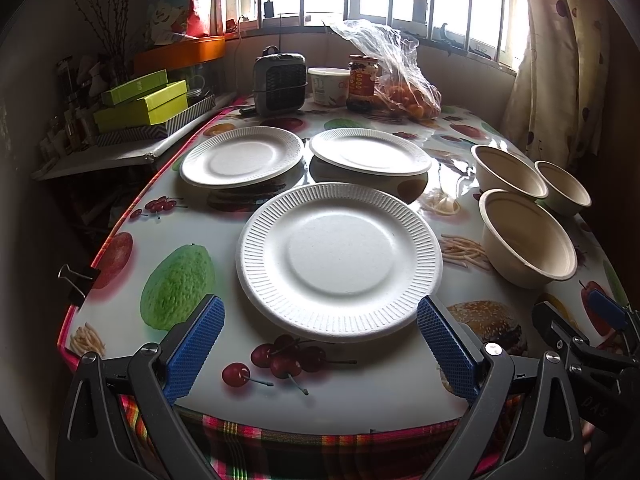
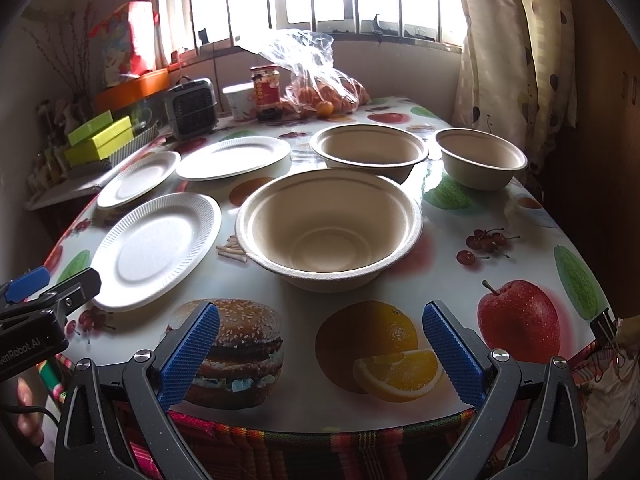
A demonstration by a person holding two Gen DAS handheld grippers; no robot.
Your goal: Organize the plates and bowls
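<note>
Near plate (image 1: 339, 260): white, ribbed rim. Two far plates (image 1: 241, 156) (image 1: 370, 151): white. Three bowls (image 2: 329, 224) (image 2: 369, 151) (image 2: 482, 157): beige. Tablecloth (image 2: 400, 280): glossy white, printed fruit, burger, fries. Cloth beneath (image 2: 320, 448): red-green plaid. Gripper pads (image 1: 194, 350): blue, textured; frames black. Boxes (image 1: 140, 100) far left: lime green. Curtain (image 2: 512, 40): cream, dark spots.

The left gripper (image 1: 320, 336) hovers level with its blue-padded fingers (image 1: 194, 344) spread wide, gripping nothing. The right gripper (image 2: 320, 340) is likewise wide apart and empty. A hand (image 2: 28, 412), seemingly the left, shows dimly behind.
</note>
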